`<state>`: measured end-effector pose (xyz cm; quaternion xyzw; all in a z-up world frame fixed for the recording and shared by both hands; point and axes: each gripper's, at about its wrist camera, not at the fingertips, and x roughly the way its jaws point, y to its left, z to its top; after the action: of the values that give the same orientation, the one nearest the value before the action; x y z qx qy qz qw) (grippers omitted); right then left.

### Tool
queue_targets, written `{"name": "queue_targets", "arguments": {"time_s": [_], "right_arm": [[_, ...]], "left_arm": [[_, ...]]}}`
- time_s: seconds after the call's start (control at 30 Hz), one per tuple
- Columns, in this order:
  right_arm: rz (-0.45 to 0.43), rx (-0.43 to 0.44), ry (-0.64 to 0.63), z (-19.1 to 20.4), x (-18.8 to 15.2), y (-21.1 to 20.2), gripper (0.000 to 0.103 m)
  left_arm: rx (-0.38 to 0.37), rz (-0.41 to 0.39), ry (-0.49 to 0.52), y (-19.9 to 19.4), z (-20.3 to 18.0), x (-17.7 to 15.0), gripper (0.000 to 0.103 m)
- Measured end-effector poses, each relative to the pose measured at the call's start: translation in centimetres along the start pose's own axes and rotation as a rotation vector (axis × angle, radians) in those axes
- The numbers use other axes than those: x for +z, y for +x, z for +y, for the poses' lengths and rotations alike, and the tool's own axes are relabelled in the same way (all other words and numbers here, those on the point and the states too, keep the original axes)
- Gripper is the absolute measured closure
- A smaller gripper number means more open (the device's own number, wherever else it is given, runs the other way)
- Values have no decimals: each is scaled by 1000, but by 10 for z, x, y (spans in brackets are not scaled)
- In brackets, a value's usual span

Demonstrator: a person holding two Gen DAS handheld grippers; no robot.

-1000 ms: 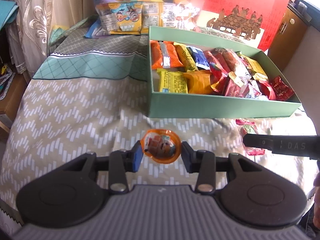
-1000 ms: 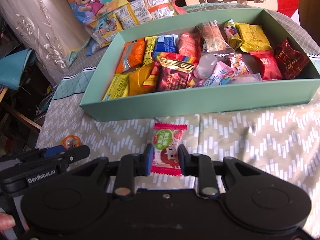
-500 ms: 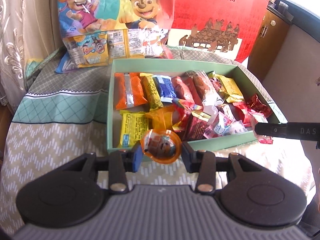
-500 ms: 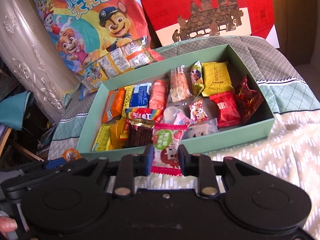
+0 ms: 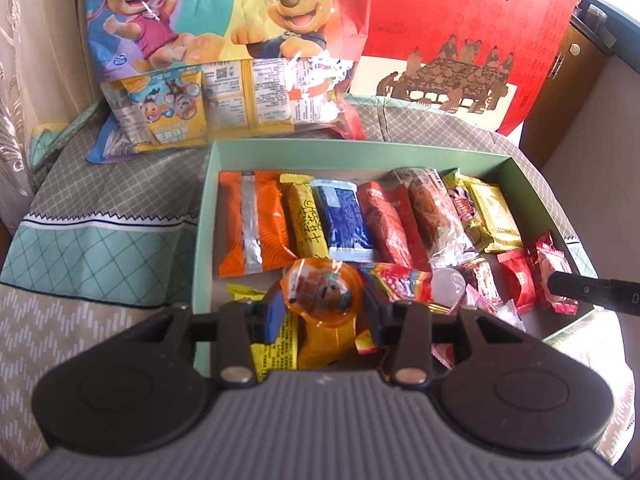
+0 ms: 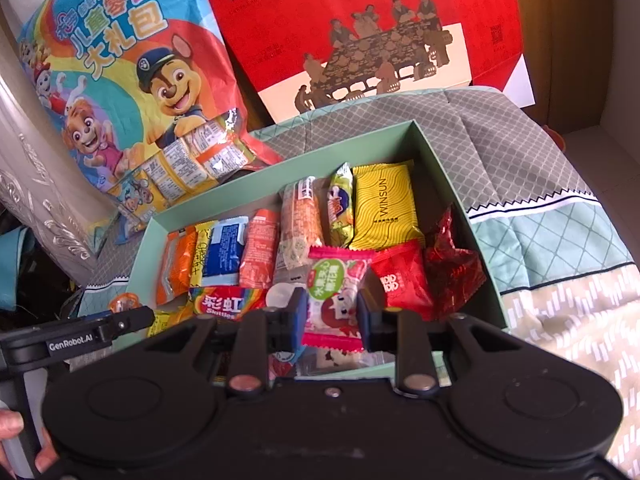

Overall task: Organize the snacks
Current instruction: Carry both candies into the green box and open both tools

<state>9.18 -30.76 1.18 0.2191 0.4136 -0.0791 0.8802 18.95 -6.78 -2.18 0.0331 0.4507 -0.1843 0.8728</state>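
Note:
A green box (image 5: 206, 184) (image 6: 440, 160) on the patterned cloth holds several wrapped snacks. My left gripper (image 5: 320, 310) is shut on an orange jelly cup (image 5: 320, 290) and holds it above the box's near left part. My right gripper (image 6: 332, 316) is shut on a pink candy packet (image 6: 334, 292) and holds it above the box's near right part. In the right wrist view the left gripper's finger (image 6: 120, 322) and the jelly cup (image 6: 124, 303) show at the left. In the left wrist view the right gripper's finger (image 5: 592, 288) shows at the right.
A cartoon-dog snack bag (image 5: 224, 40) (image 6: 132, 88) and a red gift box (image 5: 472, 32) (image 6: 360, 24) stand behind the green box. A curtain (image 6: 36, 184) hangs at the left. Patterned cloth (image 5: 100, 240) covers the surface around the box.
Both grippers have lifted their snacks off the cloth and moved forward over the green box. The jelly cup and the candy packet now hang above the box's contents.

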Motion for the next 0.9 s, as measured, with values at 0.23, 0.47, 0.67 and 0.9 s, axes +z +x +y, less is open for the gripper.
{"name": "queue_targets", "arguments": {"time_s": [0.23,0.47,0.67,0.9], "right_arm": [[25,-13,6,-7,4,16,77],[46,-18,22,-15,7,30,77],[60,-15,24,-14,10,38,76],[4,-9,52,-11,15,26,6]], "left_arm": [[16,29,-15,19,7,8,63],[25,39,-28,32,12,15,63],[34,41,-21,38,9,18,61],[111,3,-7,29,0,15,1]]}}
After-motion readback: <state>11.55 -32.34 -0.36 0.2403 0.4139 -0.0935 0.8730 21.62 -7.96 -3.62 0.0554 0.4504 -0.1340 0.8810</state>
